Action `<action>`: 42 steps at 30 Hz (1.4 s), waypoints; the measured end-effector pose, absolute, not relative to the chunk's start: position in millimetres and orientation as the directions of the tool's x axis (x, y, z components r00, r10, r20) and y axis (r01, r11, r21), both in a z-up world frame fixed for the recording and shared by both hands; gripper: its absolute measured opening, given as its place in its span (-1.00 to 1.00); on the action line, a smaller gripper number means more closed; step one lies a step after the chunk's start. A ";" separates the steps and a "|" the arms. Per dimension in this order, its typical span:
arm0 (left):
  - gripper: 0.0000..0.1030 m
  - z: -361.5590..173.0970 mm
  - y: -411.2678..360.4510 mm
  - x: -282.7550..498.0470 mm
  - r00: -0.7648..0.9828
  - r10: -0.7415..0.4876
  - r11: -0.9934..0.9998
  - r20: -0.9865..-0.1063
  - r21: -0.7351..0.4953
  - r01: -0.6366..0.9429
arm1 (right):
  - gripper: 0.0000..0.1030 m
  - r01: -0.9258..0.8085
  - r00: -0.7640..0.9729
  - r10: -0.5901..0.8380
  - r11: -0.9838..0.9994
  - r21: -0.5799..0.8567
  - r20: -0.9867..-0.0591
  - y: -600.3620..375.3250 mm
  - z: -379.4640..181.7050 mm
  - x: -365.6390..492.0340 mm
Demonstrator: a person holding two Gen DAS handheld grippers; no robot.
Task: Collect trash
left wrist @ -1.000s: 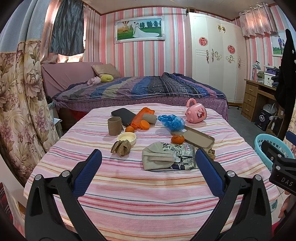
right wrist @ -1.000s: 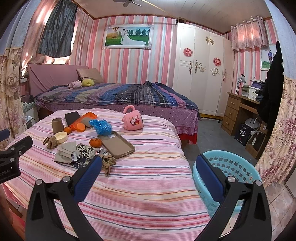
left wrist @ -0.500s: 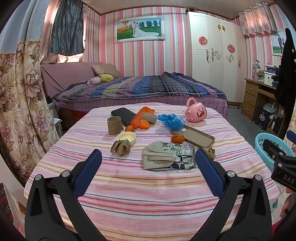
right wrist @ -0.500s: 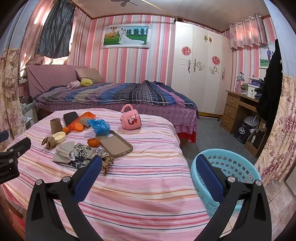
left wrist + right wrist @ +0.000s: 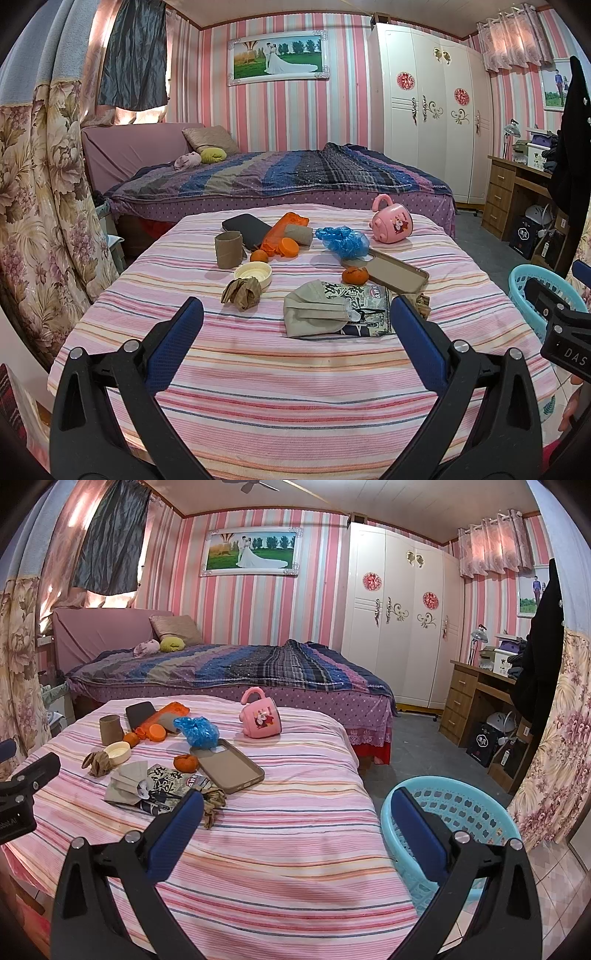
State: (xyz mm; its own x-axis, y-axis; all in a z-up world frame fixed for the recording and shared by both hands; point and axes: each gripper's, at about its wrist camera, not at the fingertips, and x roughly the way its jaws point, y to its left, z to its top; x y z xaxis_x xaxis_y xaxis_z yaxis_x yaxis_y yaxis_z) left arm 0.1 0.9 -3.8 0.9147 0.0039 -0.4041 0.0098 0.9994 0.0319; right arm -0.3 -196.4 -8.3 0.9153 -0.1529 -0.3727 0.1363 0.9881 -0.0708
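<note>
Blue-padded and spread wide, both tools hang empty over the near edge of the pink striped bedspread, nothing between their jaws, which suggests collecting has not begun. Ahead of the left gripper the litter lies in a loose cluster: a crumpled brown paper wad just beyond its left finger, a folded grey-beige paper lying on a printed wrapper ahead and slightly right, and farther off a cardboard tube, a blue plastic bag and small oranges.

The right gripper points across the bed's corner, so another crumpled brown wad sits just past its left finger while the turquoise laundry basket stands on the floor behind its right finger. That basket looks like the intended bin, placed close beside the bed for short drops. A pink mug and a tan phone case probably are not trash.
</note>
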 end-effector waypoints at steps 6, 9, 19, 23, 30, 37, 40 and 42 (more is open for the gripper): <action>0.90 -3.7 0.9 0.2 0.914 0.003 0.999 -0.405 0.031 0.010 | 0.92 0.137 0.916 -0.153 0.988 -0.070 -0.372 -197.6 -8.1 -0.4; 0.90 -3.9 0.8 0.3 0.915 0.004 0.999 -0.404 0.032 0.010 | 0.92 0.137 0.915 -0.153 0.988 -0.071 -0.373 -196.3 -8.1 -0.3; 0.90 -4.0 0.9 0.6 0.914 0.003 0.999 -0.406 0.032 0.011 | 0.92 0.142 0.919 -0.160 0.987 -0.075 -0.362 -197.9 -7.4 -1.3; 0.90 -5.9 0.8 1.0 0.912 0.002 0.999 -0.411 0.037 0.015 | 0.92 0.146 0.918 -0.164 0.986 -0.077 -0.360 -197.0 -7.7 -1.0; 0.90 -5.6 2.9 3.0 0.909 0.005 0.999 -0.418 0.031 0.009 | 0.92 0.158 0.917 -0.177 0.984 -0.084 -0.356 -196.2 -7.5 1.8; 0.90 6.4 5.4 10.3 0.910 0.006 0.999 -0.415 0.034 0.010 | 0.92 0.174 0.912 -0.186 0.983 -0.064 -0.366 -202.7 -3.1 11.2; 0.90 12.2 7.2 14.9 0.909 -0.005 0.999 -0.418 0.034 0.021 | 0.92 0.181 0.912 -0.189 0.982 -0.057 -0.364 -205.1 2.4 14.1; 0.90 16.9 9.4 18.4 0.911 -0.005 0.999 -0.413 0.038 0.022 | 0.92 0.181 0.915 -0.190 0.982 -0.058 -0.357 -205.4 9.1 16.8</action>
State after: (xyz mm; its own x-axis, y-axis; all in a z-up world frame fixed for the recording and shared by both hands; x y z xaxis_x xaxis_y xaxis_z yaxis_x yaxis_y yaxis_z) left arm 18.4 9.4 16.9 0.9107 -0.0048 -0.4129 0.0224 0.9990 0.0377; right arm 16.8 -205.4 9.1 0.9146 -0.1897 -0.3572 0.1810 0.9818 -0.0579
